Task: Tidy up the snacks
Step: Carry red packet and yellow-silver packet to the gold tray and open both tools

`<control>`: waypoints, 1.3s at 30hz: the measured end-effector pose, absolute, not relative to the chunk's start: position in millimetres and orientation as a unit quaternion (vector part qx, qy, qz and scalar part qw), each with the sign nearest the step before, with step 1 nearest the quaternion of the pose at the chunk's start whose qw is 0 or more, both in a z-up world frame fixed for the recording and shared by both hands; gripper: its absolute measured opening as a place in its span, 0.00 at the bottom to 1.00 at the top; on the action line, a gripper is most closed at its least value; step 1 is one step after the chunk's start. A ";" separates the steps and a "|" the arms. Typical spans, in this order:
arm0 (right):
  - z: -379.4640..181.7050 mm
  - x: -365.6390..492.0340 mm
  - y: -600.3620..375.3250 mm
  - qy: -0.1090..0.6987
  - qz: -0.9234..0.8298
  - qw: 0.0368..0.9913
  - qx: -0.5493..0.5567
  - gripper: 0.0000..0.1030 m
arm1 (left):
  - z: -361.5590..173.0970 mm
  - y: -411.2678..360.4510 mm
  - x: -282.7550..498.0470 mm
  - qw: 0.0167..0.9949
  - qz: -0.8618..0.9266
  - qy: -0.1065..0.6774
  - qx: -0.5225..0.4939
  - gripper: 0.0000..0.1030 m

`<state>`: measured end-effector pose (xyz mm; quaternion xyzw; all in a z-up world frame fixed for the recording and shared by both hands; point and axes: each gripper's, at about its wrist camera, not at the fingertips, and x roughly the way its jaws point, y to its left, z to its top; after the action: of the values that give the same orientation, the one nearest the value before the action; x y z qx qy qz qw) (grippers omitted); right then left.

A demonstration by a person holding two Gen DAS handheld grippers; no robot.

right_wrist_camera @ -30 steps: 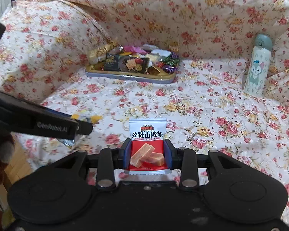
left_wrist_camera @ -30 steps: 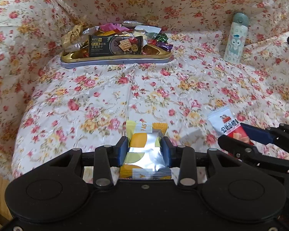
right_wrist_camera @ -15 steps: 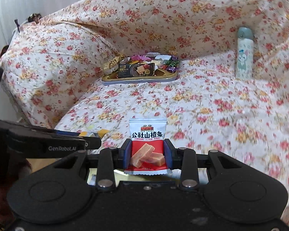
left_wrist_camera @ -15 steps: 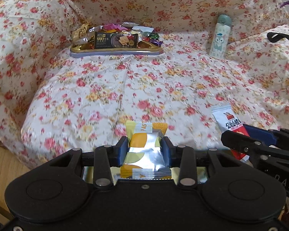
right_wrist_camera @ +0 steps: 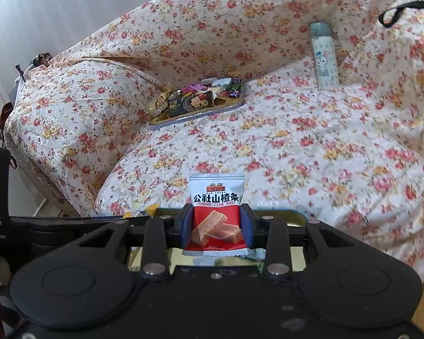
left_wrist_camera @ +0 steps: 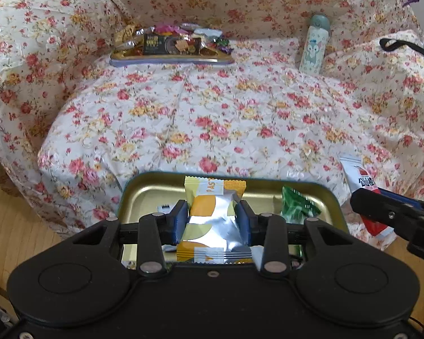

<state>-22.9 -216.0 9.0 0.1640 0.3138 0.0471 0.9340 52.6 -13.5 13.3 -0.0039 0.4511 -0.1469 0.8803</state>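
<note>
The left hand-held gripper point(left_wrist_camera: 212, 219) clamped a yellow-and-silver packet point(left_wrist_camera: 212, 220) above a near gold tray point(left_wrist_camera: 144, 195); the right hand-held gripper point(right_wrist_camera: 216, 224) pinched a red-and-white haw-bar packet point(right_wrist_camera: 216, 209).

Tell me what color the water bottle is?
Pale mint with a grey-green cap and cartoon animal; the bottle shows best in the right wrist view.
</note>
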 end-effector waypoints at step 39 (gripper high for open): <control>-44.2 -5.6 -216.9 0.400 0.022 0.901 0.164 0.36 | -35.7 -37.3 88.5 0.859 -0.128 0.495 0.028 0.46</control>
<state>-5.6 -216.9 -44.2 0.1645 0.3997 0.0222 0.9015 88.5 -37.3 -35.7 0.0276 0.4946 -0.1279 0.8592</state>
